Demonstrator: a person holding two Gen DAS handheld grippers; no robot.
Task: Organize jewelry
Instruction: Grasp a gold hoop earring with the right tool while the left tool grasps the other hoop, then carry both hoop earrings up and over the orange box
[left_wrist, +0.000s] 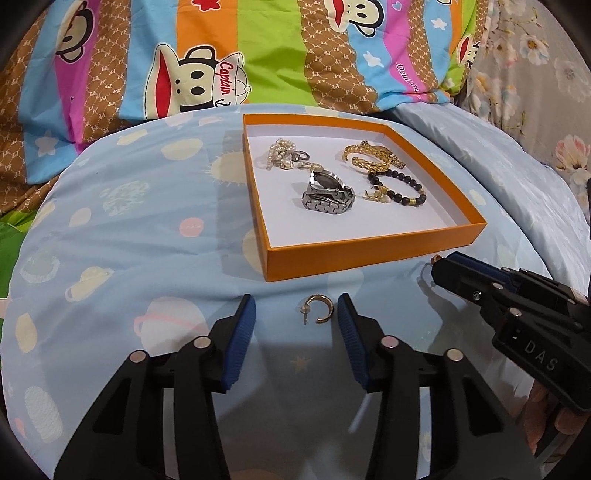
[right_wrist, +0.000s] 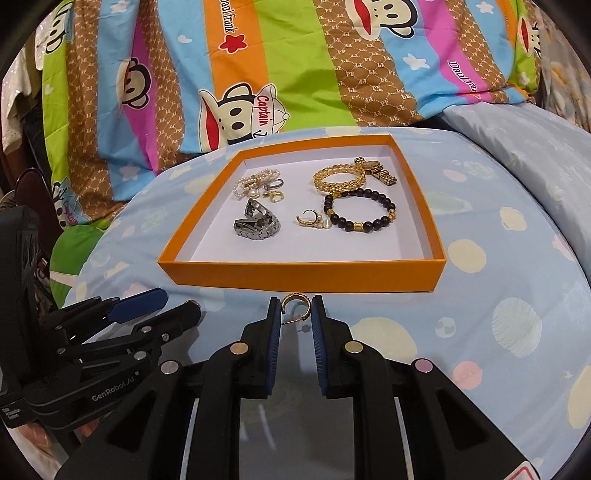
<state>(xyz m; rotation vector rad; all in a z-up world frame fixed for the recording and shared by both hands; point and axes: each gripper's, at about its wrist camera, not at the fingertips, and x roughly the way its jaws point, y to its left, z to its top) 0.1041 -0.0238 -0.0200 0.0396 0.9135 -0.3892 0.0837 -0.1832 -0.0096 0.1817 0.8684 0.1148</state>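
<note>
Left wrist view shows the left gripper (left_wrist: 295, 310) spread wide around a gold earring (left_wrist: 318, 313) lying on the bed, the right gripper (right_wrist: 297, 314) pinching another earring (right_wrist: 295, 303), while most jewelry already sits past both, inside the orange box (left_wrist: 369, 254).

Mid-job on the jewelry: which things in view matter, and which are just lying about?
Job:
- left hoop earring, between the left tongs
- right hoop earring, between the right tongs
- orange box
- in the box: silver watch, pearl strand, gold bracelets, black bead bracelet

Lying about:
- monkey-print quilt
- planet-print sheet
- floral fabric
</note>
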